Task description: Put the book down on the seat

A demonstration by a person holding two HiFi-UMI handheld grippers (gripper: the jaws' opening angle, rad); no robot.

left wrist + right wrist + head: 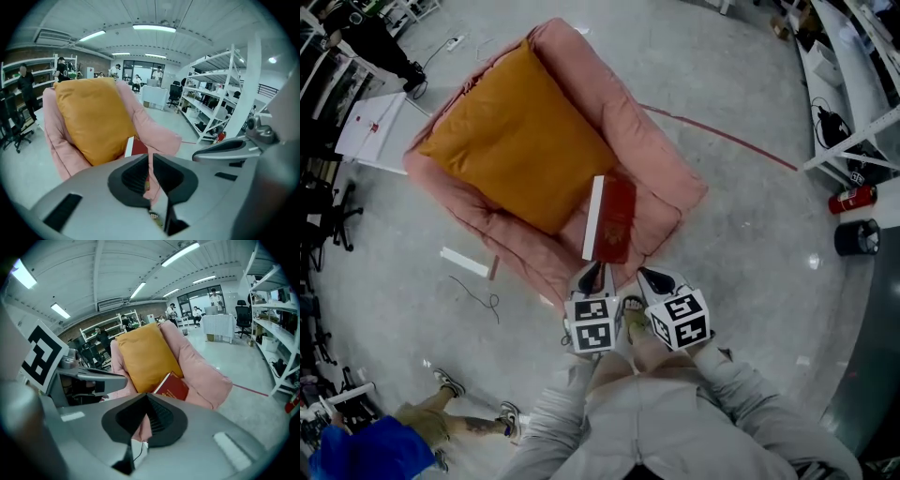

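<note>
Item: book (614,220), a rectangular hardcover with a smooth red cover and a white page block showing along one long side; it is lying on the front of the seat, its page edge against the lower end of the cushion and no jaw touching it. Seat: armchair (666,169), low, in puffy pink quilted fabric with rounded, padded arms, standing on a glossy grey floor (741,216). Cushion (520,141): a large, plump, mustard-orange square in matte cloth, filling the seat and backrest. Left gripper (589,278): a grey moulded body with black ribbed pads; its jaws are sitting closed together with nothing between them, pointing down toward the chair's front edge, near the book but apart from it. Right gripper (654,278): same build, jaws likewise pressed together and empty, hanging just beside the left one. Each is carrying a white cube (592,323) printed with black square markers. A person's grey sleeves are showing below them.
</note>
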